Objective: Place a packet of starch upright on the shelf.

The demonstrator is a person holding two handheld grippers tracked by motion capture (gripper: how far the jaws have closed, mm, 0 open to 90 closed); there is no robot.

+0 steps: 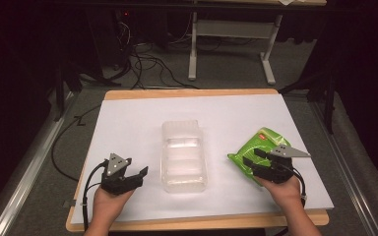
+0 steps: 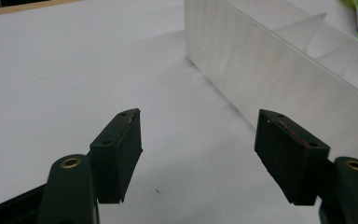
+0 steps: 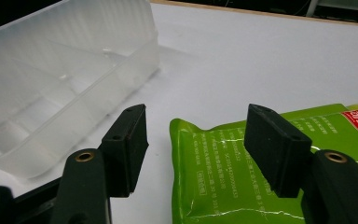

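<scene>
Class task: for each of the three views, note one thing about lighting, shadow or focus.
High view: the white table top is brightly lit, the room behind is dark. Left gripper view: the translucent plastic divided box casts a soft shadow on the table. Right gripper view: the crinkled green plastic pouch is sharp enough to show print.

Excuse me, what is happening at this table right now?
A person sits at a white table with a two-jaw gripper in each hand. The right gripper is open, its jaws on either side of the corner of a green packet that lies flat on the table; it has not closed on it yet. The left gripper is open too and holds nothing, near a clear plastic bin with dividers that stands in the middle.
</scene>
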